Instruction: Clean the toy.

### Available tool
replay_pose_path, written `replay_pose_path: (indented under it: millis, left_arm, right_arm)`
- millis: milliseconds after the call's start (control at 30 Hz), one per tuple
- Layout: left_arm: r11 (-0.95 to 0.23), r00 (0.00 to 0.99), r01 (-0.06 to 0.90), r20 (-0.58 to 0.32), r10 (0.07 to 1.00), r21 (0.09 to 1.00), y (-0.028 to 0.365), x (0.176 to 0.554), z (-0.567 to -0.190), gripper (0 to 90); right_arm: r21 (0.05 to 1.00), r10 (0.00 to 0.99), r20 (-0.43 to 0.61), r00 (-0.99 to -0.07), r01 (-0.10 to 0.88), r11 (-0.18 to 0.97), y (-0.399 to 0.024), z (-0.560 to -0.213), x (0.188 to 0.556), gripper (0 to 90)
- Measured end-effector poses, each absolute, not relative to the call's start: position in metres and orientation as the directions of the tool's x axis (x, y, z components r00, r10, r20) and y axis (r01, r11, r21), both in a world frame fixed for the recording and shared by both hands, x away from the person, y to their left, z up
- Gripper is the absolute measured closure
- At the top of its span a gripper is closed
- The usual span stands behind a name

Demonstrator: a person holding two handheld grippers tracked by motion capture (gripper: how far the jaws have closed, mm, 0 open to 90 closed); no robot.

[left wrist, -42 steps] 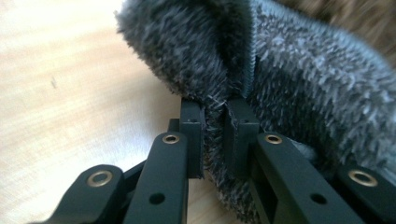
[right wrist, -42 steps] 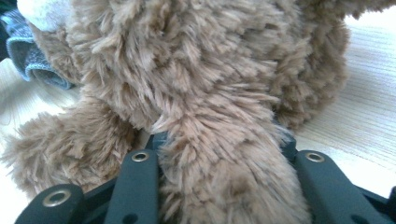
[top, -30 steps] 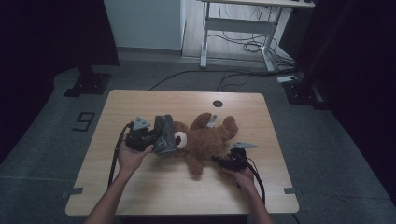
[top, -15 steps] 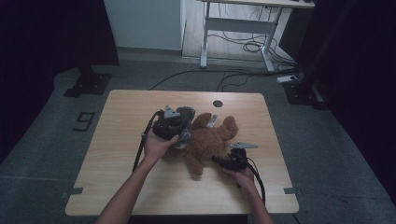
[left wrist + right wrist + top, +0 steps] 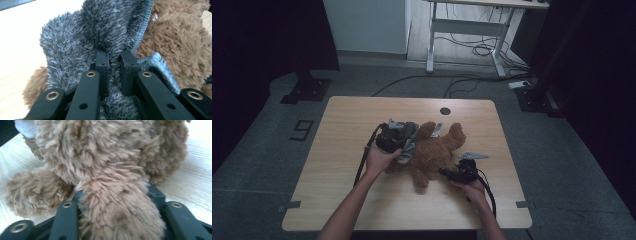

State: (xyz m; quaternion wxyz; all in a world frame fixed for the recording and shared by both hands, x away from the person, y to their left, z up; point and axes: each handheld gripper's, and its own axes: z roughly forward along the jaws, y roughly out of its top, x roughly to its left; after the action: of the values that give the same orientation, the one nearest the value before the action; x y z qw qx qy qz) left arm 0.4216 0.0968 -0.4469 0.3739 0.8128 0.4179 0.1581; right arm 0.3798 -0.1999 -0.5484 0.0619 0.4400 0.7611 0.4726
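A brown teddy bear (image 5: 438, 149) lies on its back on the wooden table (image 5: 357, 205). My left gripper (image 5: 407, 138) is at the bear's head end, shut on a fold of grey fleece garment (image 5: 75, 47). In the left gripper view the left gripper (image 5: 115, 56) pinches that fleece, with the bear's brown fur (image 5: 175, 42) to its right. My right gripper (image 5: 447, 173) is at the bear's lower side. Its jaws have just been opening, and the bear's leg (image 5: 117, 217) still fills the gap in the right gripper (image 5: 115, 191), fur pressing on both jaws.
A round cable hole (image 5: 444, 111) sits near the table's far edge. A white desk frame (image 5: 472, 35) and loose cables (image 5: 472, 50) are on the floor beyond. Black stand bases (image 5: 307, 90) flank the table.
My left hand has carried the grey fleece rightward, from beside the bear's head onto it. The right hand has stayed at the bear's leg.
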Motion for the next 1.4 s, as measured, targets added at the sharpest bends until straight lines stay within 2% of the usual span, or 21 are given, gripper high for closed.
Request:
replay_pose_path:
  millis: [267, 433, 600, 900, 967, 1033, 1133, 1400]
  left_arm:
    - [-0.325, 0.6, 0.55, -0.094, 0.794, 0.769, 0.104, 0.409, -0.46, 79.1]
    - [-0.327, 0.606, 0.529, -0.079, 0.792, 0.783, 0.105, 0.396, -0.463, 79.4]
    - [-0.331, 0.616, 0.503, -0.063, 0.785, 0.798, 0.107, 0.38, -0.466, 79.4]
    - [-0.319, 0.634, 0.476, -0.067, 0.771, 0.82, 0.111, 0.361, -0.473, 79.5]
    - [-0.325, 0.637, 0.472, -0.062, 0.769, 0.82, 0.112, 0.357, -0.474, 79.5]
    - [-0.318, 0.639, 0.474, -0.073, 0.766, 0.821, 0.113, 0.355, -0.474, 79.5]
    - [-0.305, 0.643, 0.479, -0.092, 0.761, 0.823, 0.115, 0.351, -0.476, 79.6]
    - [-0.267, 0.653, 0.475, -0.132, 0.746, 0.839, 0.122, 0.338, -0.479, 79.6]
  right_arm:
    - [0.781, 0.735, 0.297, -0.609, 0.598, 0.18, -0.213, -0.537, 0.375, 30.3]
    - [0.815, 0.729, 0.326, -0.602, 0.569, 0.106, -0.22, -0.523, 0.371, 27.0]
    - [0.834, 0.719, 0.338, -0.607, 0.547, 0.07, -0.209, -0.511, 0.372, 20.8]
    - [0.826, 0.714, 0.356, -0.602, 0.56, 0.061, -0.19, -0.513, 0.381, 14.6]
    - [0.821, 0.709, 0.352, -0.611, 0.565, 0.079, -0.185, -0.518, 0.382, 16.8]
    - [0.82, 0.707, 0.349, -0.615, 0.565, 0.087, -0.185, -0.52, 0.381, 23.0]
    - [0.823, 0.696, 0.335, -0.635, 0.557, 0.112, -0.185, -0.523, 0.379, 37.8]
    - [0.837, 0.666, 0.33, -0.669, 0.533, 0.121, -0.189, -0.528, 0.375, 51.5]
